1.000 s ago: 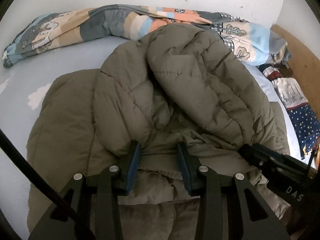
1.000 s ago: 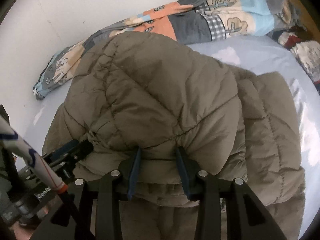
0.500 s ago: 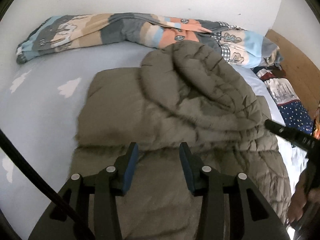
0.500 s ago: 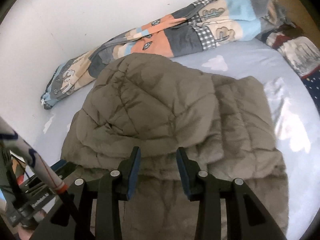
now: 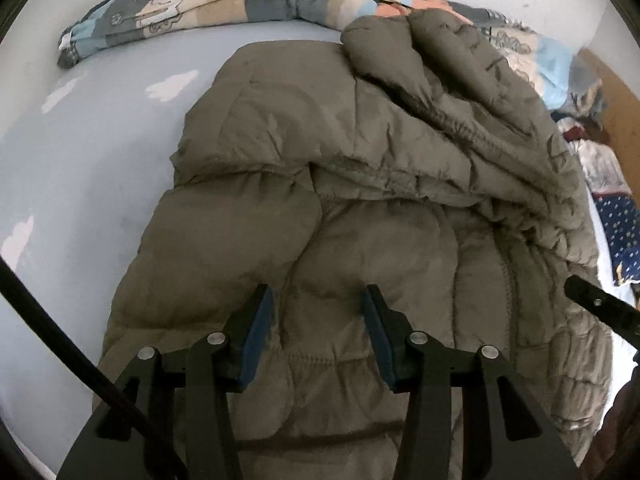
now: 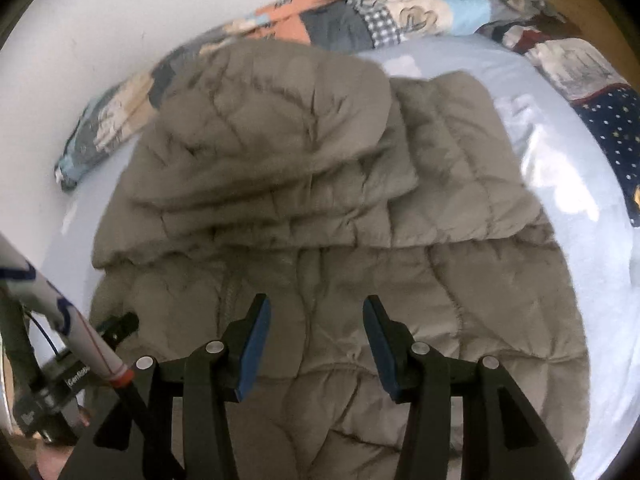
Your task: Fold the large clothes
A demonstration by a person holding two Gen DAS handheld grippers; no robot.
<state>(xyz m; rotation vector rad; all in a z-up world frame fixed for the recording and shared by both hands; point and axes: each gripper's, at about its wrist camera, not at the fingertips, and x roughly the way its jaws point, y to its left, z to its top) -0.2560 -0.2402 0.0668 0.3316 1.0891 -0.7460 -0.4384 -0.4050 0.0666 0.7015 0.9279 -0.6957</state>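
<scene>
An olive quilted puffer jacket [image 5: 360,208] lies on the pale blue bed sheet [image 5: 80,168], its upper half with the hood folded down over the lower half. In the left wrist view my left gripper [image 5: 318,296] hovers over the near part of the jacket, its jaws opening; the blue pads press on nothing. The right wrist view shows the same jacket [image 6: 300,184]. Above its near part my right gripper [image 6: 316,300] also has its jaws opening, with no fabric pinched. The other gripper shows at each view's edge: right gripper [image 5: 600,308], left gripper [image 6: 116,326].
A patchwork quilt [image 5: 240,0] is bunched along the white wall behind the jacket. Pillows and a dark blue starred cloth [image 6: 612,128] lie at the right by a wooden headboard [image 5: 612,80]. A black cable [image 5: 60,340] crosses the left wrist view's lower left.
A second ago both grippers held the jacket's folded edge lifted. That edge now lies down on the lower half, both grippers have let go, widened and drawn back.
</scene>
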